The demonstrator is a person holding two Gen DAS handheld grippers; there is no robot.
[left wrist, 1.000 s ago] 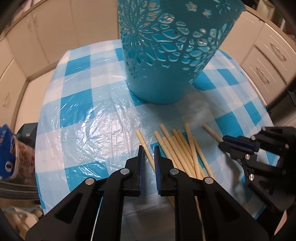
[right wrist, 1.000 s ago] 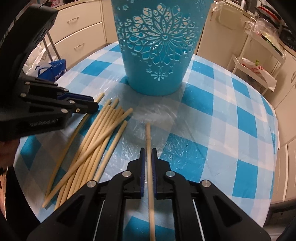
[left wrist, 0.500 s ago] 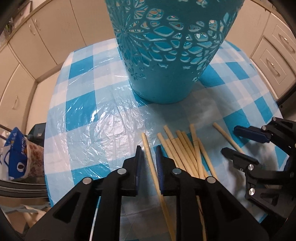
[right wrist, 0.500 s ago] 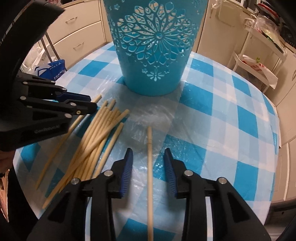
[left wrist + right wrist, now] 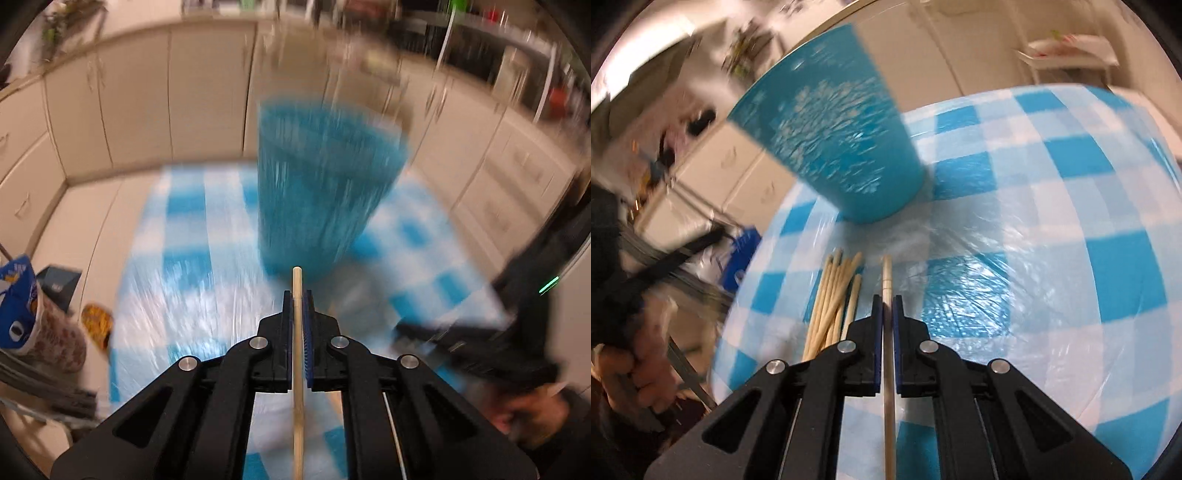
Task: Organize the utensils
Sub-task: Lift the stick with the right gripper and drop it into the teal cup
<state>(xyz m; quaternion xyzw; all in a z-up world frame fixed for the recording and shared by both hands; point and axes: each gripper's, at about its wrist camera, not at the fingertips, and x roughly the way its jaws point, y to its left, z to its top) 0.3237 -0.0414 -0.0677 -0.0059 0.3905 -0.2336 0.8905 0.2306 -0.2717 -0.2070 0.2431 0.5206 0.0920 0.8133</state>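
Note:
My left gripper [image 5: 297,295] is shut on a pale wooden chopstick [image 5: 297,280] that runs between its blue pads, lifted above the table and pointing at the blurred turquoise holder [image 5: 325,184]. My right gripper [image 5: 886,301] is shut on another chopstick [image 5: 886,277], whose tip pokes out past the pads above the blue-checked tablecloth [image 5: 1071,184]. A bundle of several chopsticks [image 5: 834,295] lies on the cloth just left of the right gripper. The turquoise perforated holder [image 5: 842,151] stands beyond them, tilted in this view.
In the left wrist view the other black gripper and a hand [image 5: 524,410] are at the right edge. A snack bag [image 5: 22,306] sits beside the table at the left. Cream cabinets [image 5: 129,103] ring the table. A hand [image 5: 635,369] shows at the left of the right wrist view.
Both grippers have shut on a chopstick each. The left one rose off the table with its chopstick and now sees the whole holder. The right one rolled, so its view tilts.

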